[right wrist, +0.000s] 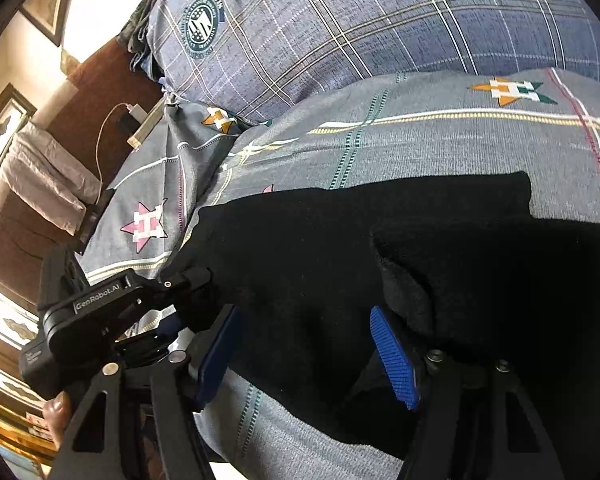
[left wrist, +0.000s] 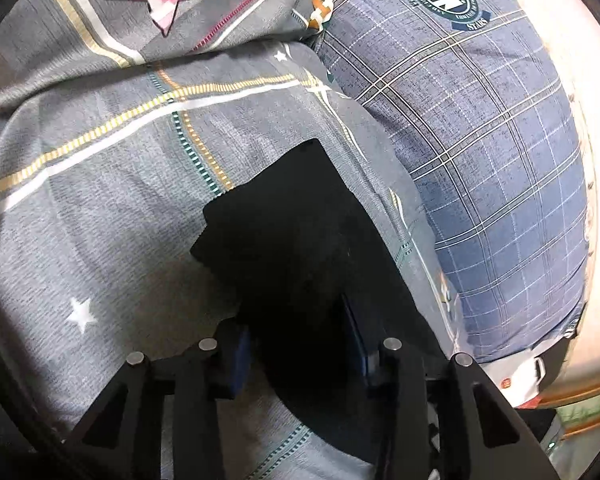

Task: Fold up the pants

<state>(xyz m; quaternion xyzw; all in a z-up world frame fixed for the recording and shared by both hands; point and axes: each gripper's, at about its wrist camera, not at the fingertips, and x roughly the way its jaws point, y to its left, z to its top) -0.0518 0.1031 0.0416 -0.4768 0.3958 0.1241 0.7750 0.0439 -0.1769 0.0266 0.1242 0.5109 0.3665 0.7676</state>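
Observation:
The black pants (left wrist: 296,240) lie folded on a grey bedspread (left wrist: 120,240) with star prints. In the left wrist view my left gripper (left wrist: 300,344) is open, its blue pads on either side of the near end of the pants. In the right wrist view the pants (right wrist: 340,260) spread across the middle, with a folded layer raised at the right. My right gripper (right wrist: 308,352) is open, blue pads (right wrist: 394,356) straddling the near edge of the pants. The left gripper (right wrist: 168,300) shows at the pants' left edge.
A blue plaid pillow (left wrist: 480,140) lies at the right in the left wrist view, and along the top in the right wrist view (right wrist: 340,32). A charger with a white cable (right wrist: 128,114) and a brown headboard lie at the far left.

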